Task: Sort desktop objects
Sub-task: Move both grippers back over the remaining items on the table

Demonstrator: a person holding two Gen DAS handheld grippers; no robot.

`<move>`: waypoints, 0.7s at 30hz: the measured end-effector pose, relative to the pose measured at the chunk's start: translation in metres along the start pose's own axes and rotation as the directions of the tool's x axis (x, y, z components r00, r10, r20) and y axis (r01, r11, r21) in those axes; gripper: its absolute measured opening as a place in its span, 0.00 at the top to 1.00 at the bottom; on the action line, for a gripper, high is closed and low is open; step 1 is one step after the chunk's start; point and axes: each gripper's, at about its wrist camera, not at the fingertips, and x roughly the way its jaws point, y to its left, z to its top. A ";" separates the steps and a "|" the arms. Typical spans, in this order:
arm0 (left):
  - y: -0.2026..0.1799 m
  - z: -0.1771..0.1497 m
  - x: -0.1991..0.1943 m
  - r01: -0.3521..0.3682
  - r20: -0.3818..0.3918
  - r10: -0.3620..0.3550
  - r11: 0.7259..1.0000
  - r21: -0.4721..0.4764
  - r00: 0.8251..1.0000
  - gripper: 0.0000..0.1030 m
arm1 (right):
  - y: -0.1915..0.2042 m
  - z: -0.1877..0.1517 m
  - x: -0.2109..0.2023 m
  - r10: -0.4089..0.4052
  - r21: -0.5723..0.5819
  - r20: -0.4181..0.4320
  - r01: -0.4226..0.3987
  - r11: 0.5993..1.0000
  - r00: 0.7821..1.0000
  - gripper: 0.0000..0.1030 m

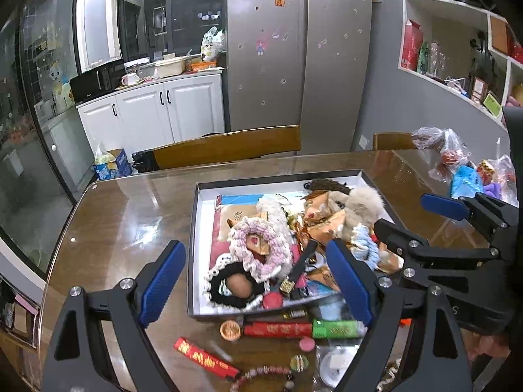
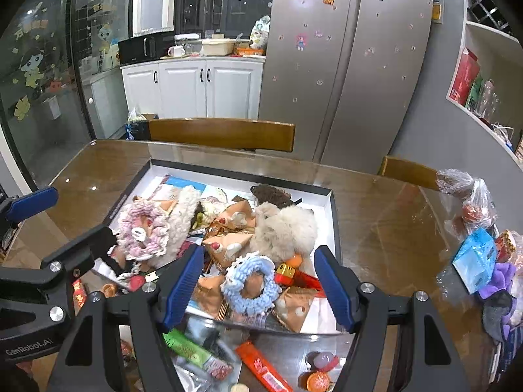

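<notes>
The left gripper has its jaws spread wide and released, nothing pressed between the blue pads; it hangs in the lower middle of the left wrist view over the near edge of the tray. The right gripper is likewise released, jaws apart and empty, above a blue scrunchie lying in the tray's near right part. A pink scrunchie and a black scrunchie sit in the tray's near left part, a fluffy beige pompom toward its far right. On the table, below the tray in the frame, lie a red stick, a green stick and a red packet. Plastic bags crowd the right edge.
</notes>
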 end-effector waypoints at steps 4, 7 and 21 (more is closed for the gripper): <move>-0.001 -0.009 -0.029 -0.006 0.015 0.006 1.000 0.005 1.000 0.14 | 0.004 -0.007 -0.025 0.019 -0.020 0.029 -0.018 1.000 0.999 0.26; -0.004 -0.019 -0.053 -0.003 0.028 0.003 1.000 0.012 1.000 0.13 | 0.010 -0.014 -0.046 -0.015 -0.073 0.072 0.020 0.997 0.997 0.20; -0.014 -0.132 -0.118 0.021 -0.039 -0.022 0.999 -0.037 0.999 0.08 | 0.003 -0.101 -0.119 0.020 -0.019 0.057 -0.019 1.000 0.998 0.19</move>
